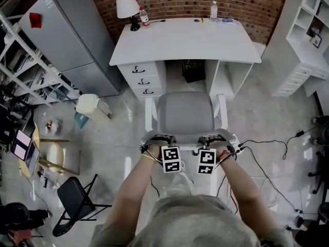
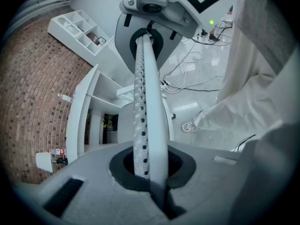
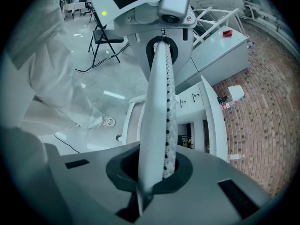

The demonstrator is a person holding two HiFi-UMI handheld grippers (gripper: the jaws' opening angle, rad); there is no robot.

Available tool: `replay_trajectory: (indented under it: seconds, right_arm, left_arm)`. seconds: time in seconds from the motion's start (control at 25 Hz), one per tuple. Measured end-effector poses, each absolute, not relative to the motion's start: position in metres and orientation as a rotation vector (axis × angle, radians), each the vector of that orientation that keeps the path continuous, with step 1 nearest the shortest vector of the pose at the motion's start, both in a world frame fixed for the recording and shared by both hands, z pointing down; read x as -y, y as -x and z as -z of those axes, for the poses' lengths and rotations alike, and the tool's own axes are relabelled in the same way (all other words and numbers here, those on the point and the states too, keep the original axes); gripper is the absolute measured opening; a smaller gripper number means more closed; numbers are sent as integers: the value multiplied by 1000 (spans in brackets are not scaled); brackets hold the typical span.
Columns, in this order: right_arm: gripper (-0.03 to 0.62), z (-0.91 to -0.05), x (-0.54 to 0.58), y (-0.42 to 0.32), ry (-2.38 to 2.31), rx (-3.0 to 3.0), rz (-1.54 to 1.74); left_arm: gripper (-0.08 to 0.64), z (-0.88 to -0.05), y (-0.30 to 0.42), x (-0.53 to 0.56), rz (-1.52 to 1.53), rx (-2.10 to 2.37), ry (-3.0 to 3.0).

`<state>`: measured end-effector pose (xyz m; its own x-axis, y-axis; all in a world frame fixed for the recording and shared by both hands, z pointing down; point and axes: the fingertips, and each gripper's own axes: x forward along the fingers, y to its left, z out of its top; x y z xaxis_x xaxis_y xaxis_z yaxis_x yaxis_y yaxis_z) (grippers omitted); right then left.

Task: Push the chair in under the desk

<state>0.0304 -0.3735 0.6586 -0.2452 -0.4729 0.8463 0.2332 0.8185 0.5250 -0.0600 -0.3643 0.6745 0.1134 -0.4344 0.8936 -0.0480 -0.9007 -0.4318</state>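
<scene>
Out in front of the white surface [image 1: 185,42], square to its kneehole [image 1: 198,73], stands the grey chair [image 1: 185,112]. Seat faces the opening, backrest toward me, white arms either side, and none of it is tucked underneath yet. The seat's front edge is near the surface but clear of it, so by my reckoning the whole push is left to do.

Left gripper [image 2: 143,43]: jaws pressed flat together, nothing between them. Right gripper [image 3: 161,46]: same story, fully closed and empty. Makes sense to me, since this is a shove and not a pick, and closed jaws give me two stiff blunt ends.

Both sit on the side of the backrest away from the surface, side by side at its top edge, one either side of the middle. I read that as keeping the push even, so the chair travels straight instead of swinging. Whether they actually touch the backrest, I can't tell.

Drawers [image 1: 143,78] flank the kneehole on the lamp [image 1: 127,6] side and a panel closes the other, so the chair's arms must go in centred. Something dark sits deep in that kneehole and could stop the chair early.
</scene>
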Motion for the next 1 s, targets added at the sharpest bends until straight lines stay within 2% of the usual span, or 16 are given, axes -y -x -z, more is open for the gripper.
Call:
replay_trajectory:
  seconds: [1.0]
  right_arm:
    - [9,-657,443,-27,-218,1684,638]
  left_arm:
    - [12,-674,63,436,1842,-423,2113]
